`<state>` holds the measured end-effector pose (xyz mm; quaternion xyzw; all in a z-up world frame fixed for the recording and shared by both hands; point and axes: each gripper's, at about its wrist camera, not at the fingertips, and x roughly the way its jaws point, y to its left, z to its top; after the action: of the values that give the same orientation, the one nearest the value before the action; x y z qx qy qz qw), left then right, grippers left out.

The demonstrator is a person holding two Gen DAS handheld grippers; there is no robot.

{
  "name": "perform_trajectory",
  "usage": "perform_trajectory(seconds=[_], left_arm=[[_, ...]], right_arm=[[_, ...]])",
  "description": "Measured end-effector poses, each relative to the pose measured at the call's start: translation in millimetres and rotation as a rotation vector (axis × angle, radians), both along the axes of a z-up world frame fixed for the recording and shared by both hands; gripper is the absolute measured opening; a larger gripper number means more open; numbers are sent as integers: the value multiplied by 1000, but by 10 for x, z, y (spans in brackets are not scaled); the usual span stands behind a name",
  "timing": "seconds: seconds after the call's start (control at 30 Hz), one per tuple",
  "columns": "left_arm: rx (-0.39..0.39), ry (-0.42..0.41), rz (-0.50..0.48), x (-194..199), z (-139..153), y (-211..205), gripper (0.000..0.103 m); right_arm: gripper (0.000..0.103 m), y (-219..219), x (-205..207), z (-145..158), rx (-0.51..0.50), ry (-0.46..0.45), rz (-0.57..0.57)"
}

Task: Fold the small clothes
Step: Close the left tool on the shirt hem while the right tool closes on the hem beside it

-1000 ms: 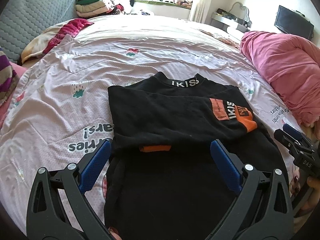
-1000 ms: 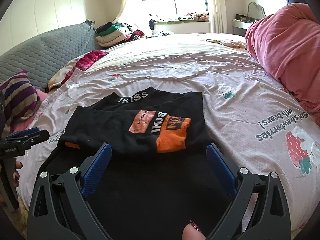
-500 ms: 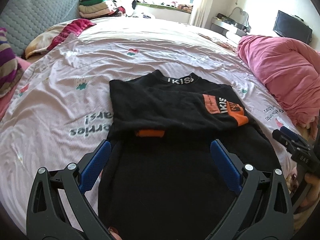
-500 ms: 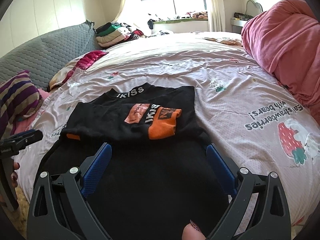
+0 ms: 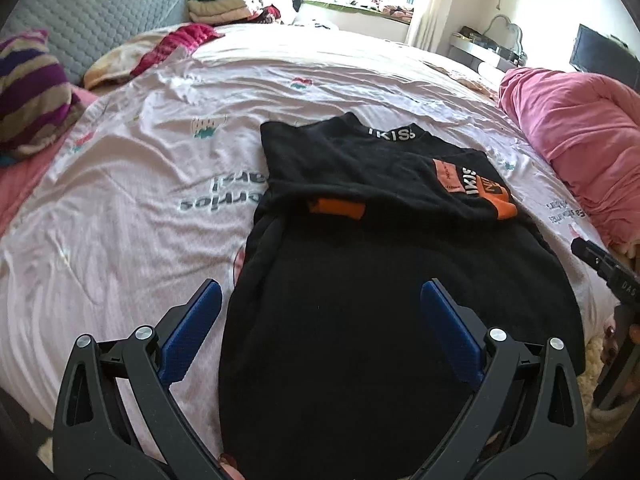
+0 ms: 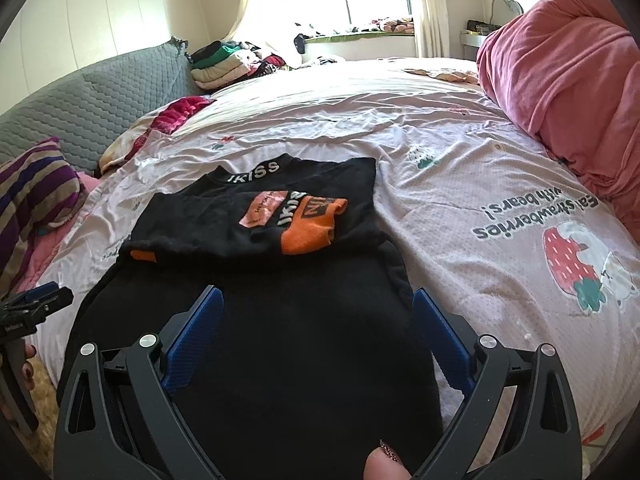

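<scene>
A black top point(image 5: 360, 300) point(image 6: 280, 320) with a white "IKISS" collar and orange patches lies flat on the bed, its sleeves folded across the chest. My left gripper point(image 5: 320, 292) hovers open over the lower left of the garment, nothing between its blue pads. My right gripper point(image 6: 316, 300) hovers open over the lower right hem, also empty. Each gripper shows at the edge of the other's view: the right one point(image 5: 600, 264) and the left one point(image 6: 36, 304).
A pink strawberry-print sheet point(image 5: 140, 200) point(image 6: 500, 200) covers the bed. A pink rolled duvet point(image 5: 572, 132) point(image 6: 568, 68) lies on the right. A striped pillow point(image 5: 28, 88), a grey headboard cushion point(image 6: 100, 100) and stacked clothes point(image 6: 224, 64) sit on the left and far side.
Both grippers have drawn back toward the near edge of the bed, so the top looks farther away. Both stay open. The garment has not moved.
</scene>
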<state>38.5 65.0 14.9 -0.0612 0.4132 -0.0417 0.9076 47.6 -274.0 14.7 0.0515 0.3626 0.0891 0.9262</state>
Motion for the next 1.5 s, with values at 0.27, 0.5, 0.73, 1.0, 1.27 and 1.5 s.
perform_trajectory(seconds=[0.27, 0.5, 0.73, 1.0, 1.27, 1.5], left_arm=[[-7, 61, 45, -175, -130, 161, 93], [-10, 102, 65, -318, -224, 259, 93], [-19, 134, 65, -449, -296, 307, 93], [-74, 187, 32, -608, -420, 318, 93], [-122, 217, 10, -714, -525, 324, 72], [-143, 234, 7, -803, -599, 346, 64]], right_arm=[[95, -140, -188, -86, -6, 19, -2], [95, -226, -324, -179, -5, 42, 6], [95, -233, -445, -232, -9, 55, 29], [95, -278, -569, -349, -6, 96, 56], [95, -356, -624, -348, 22, 104, 52], [95, -440, -678, -400, 43, 133, 57]])
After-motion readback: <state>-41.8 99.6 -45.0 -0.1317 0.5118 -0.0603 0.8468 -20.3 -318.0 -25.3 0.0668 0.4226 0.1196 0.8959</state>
